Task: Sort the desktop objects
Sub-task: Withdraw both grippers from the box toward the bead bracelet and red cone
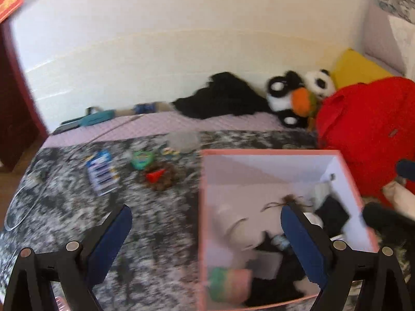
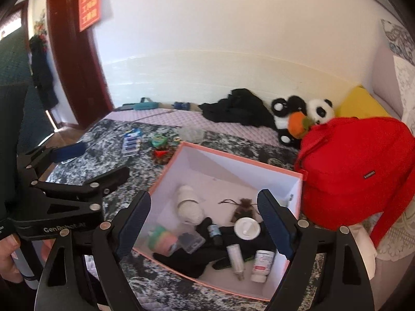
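A pink box [image 2: 220, 171] with white inside stands on the grey patterned cover and holds white bottles [image 2: 189, 203], a brown pouch [image 2: 243, 207], a white lid [image 2: 247, 228] and other small items. My right gripper [image 2: 205, 207] hovers open over the box with nothing between its fingers. My left gripper [image 2: 96, 162] is open and empty to the left of the box, above the cover. In the blurred left wrist view the left gripper [image 1: 207, 215] straddles the box's [image 1: 259, 171] left wall. Beyond lie a blue battery pack [image 2: 132, 142], a green round item [image 2: 158, 140], a red cone [image 2: 162, 153] and a clear container [image 2: 192, 132].
A red backpack [image 2: 358, 168] stands right against the box. Behind it are a panda plush [image 2: 306, 114], a yellow pillow [image 2: 360, 103] and black clothing [image 2: 238, 108] along the white wall. A white cable [image 1: 23, 204] lies at the cover's left edge. A door [image 2: 75, 64] is at the left.
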### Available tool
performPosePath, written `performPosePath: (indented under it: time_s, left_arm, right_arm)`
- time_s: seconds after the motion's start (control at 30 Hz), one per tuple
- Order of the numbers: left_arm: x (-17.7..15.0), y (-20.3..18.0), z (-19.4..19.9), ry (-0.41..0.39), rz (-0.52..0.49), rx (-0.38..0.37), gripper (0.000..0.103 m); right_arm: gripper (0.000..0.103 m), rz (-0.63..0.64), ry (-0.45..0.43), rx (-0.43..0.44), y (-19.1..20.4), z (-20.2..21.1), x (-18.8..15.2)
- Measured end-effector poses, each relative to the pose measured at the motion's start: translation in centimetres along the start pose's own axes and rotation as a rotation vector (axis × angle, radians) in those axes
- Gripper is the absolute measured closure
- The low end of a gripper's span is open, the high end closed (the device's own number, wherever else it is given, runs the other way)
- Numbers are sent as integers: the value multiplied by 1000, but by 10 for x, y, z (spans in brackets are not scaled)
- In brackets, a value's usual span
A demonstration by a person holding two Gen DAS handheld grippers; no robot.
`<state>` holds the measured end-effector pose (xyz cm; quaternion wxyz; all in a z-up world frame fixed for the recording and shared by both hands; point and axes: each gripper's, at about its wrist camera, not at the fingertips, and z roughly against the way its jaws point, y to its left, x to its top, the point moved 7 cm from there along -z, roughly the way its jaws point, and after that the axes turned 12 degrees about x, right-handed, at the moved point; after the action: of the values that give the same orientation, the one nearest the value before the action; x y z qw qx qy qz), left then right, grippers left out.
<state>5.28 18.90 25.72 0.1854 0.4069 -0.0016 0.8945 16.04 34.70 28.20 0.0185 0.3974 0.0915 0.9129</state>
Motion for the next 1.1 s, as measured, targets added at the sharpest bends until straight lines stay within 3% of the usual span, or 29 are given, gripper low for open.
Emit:
performPosePath:
  time_s: [0.23, 0.47, 0.73, 1.0, 1.1]
  left_arm:
    - [-58, 104, -49, 59, 90, 126, 6]
    - [-110, 181, -125, 161, 194, 173, 6]
    - [-129, 202, -184, 208, 209, 142, 6]
    - [-130, 217, -201, 235, 248, 147, 6]
    - [-128, 215, -198, 221, 241, 145, 6]
  right_arm:
    - [16, 32, 40, 59, 49, -48, -1]
    - [16, 43, 161, 71, 90, -152, -3]
    - [16, -9, 251, 40, 103, -289, 19]
    - [18, -37, 366, 2, 113, -428, 35]
    - [18, -49, 404, -35, 104, -463, 33]
